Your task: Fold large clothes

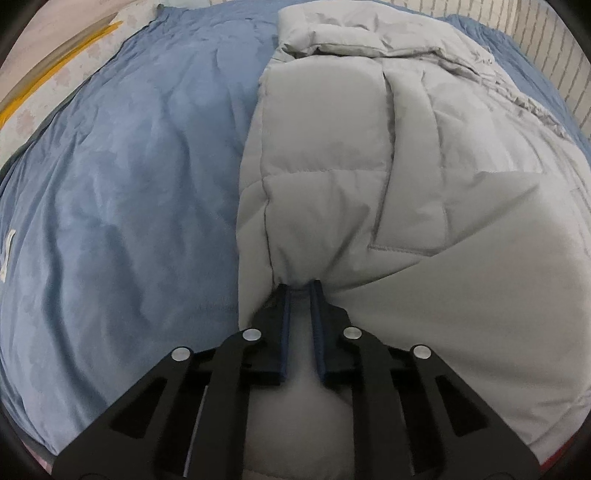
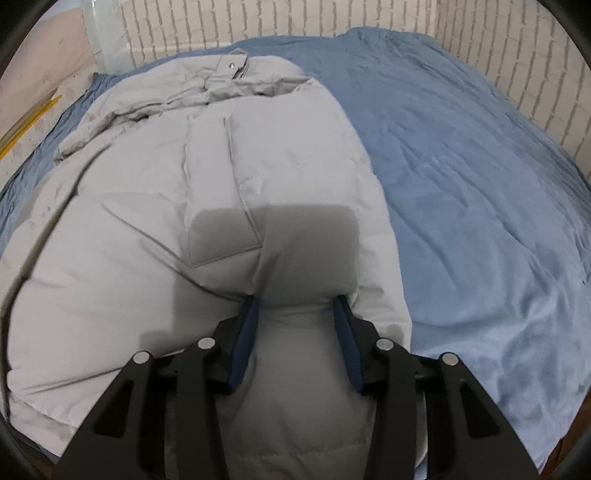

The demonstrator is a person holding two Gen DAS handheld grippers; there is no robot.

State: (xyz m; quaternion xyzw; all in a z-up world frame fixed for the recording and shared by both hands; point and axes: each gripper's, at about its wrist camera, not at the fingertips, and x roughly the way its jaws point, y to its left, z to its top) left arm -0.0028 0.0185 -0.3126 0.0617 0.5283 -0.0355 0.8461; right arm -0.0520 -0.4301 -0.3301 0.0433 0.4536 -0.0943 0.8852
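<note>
A pale grey puffer jacket (image 1: 369, 147) lies on a blue bed cover (image 1: 129, 184), its collar (image 1: 332, 37) at the far end. My left gripper (image 1: 301, 286) is shut on a narrow pinch of the jacket's near left hem. In the right wrist view the same jacket (image 2: 221, 166) fills the left half, with a pocket flap (image 2: 221, 240) just ahead. My right gripper (image 2: 297, 301) is shut on a thick padded fold at the jacket's near right edge, and the fabric bulges between its blue pads (image 2: 245, 339). The hem under both grippers is hidden.
The blue cover (image 2: 461, 184) spreads wide to the right of the jacket and to its left in the left wrist view. A white brick wall (image 2: 295, 18) runs behind the bed. A yellow strip (image 1: 55, 70) lies on the pale floor at the far left.
</note>
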